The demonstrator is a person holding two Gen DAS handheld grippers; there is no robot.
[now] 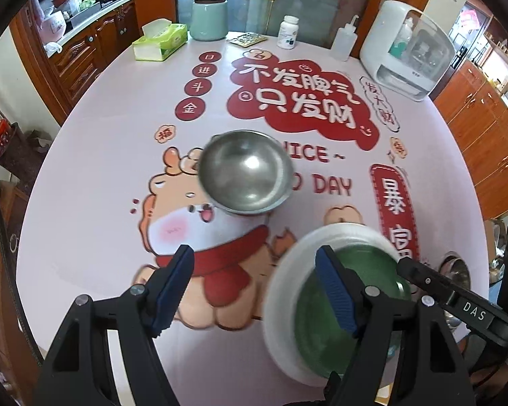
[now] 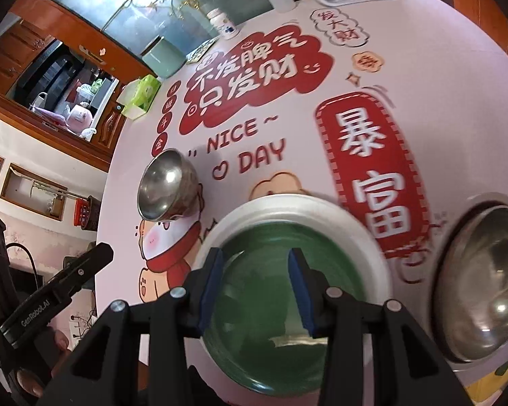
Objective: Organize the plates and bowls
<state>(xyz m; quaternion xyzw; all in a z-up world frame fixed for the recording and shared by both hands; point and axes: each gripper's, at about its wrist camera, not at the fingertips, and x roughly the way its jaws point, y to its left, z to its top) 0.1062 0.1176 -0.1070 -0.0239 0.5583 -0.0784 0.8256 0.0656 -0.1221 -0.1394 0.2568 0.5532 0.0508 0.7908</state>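
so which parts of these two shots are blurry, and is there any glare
Left wrist view: the green plate with its white rim is motion-smeared, the steel bowl slightly soft, the far tissue box sharp. Right wrist view: the plate and the second steel bowl at right are smeared, with bright glare spots in both bowls; fisheye bends the table edge.

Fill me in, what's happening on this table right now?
A person with two handheld grippers is sorting dishes. The right gripper hangs open above the green plate with a white rim. The left gripper is open too, holding nothing. One steel bowl sits mid-table, a second steel bowl right of the plate. Nothing is stacked.
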